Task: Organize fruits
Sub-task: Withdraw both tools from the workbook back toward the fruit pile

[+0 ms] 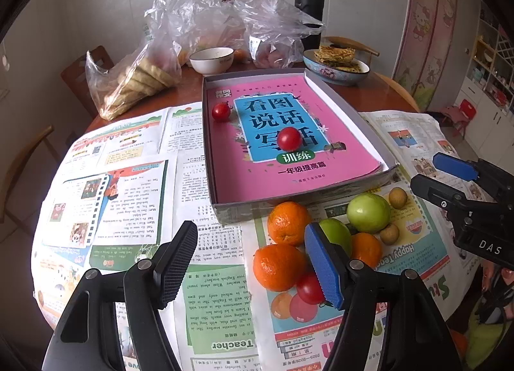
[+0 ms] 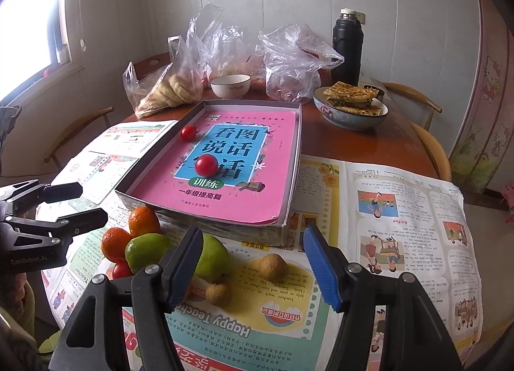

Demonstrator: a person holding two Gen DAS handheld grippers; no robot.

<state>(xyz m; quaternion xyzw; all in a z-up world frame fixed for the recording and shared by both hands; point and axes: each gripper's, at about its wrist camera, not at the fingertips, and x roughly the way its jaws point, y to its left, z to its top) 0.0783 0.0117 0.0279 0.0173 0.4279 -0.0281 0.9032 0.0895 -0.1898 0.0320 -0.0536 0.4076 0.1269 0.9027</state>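
Two cherry tomatoes already lie inside the shallow grey box (image 1: pixel 221 200), on the pink workbook (image 1: pixel 289 175) that lines it: one (image 1: pixel 221 112) against the box's far-left wall, one (image 1: pixel 289 138) near the middle of the cover. All remaining fruit sits in a tight cluster on the newspaper-covered tabletop (image 1: pixel 128 210), just in front of the box's near wall: three oranges (image 1: pixel 279 266), two green apples (image 1: pixel 368 212), a third cherry tomato (image 1: pixel 310 288) and two longans (image 2: pixel 272 267).

Both tools are spread wide and hold nothing. The left tool (image 1: pixel 250 266) hovers low in front of the box with its blue finger at the cluster's left edge, beside the nearest orange and the loose tomato. The right tool (image 2: pixel 253 266) hovers over the cluster's right side, one longan showing between its fingers, a green apple beside its dark finger.

My main worry is the crowding. Because the fruits touch one another, fingers closing on one will likely nudge its neighbours, and round fruit on smooth newsprint may roll toward the tabletop edge. The small tomato could be squashed by a firm pinch or squirt out of a loose one. Inside the box, the glossy cover gives no hold, so anything dropped from height may roll and knock the tomatoes already placed. Both tools working the same cluster could also collide.
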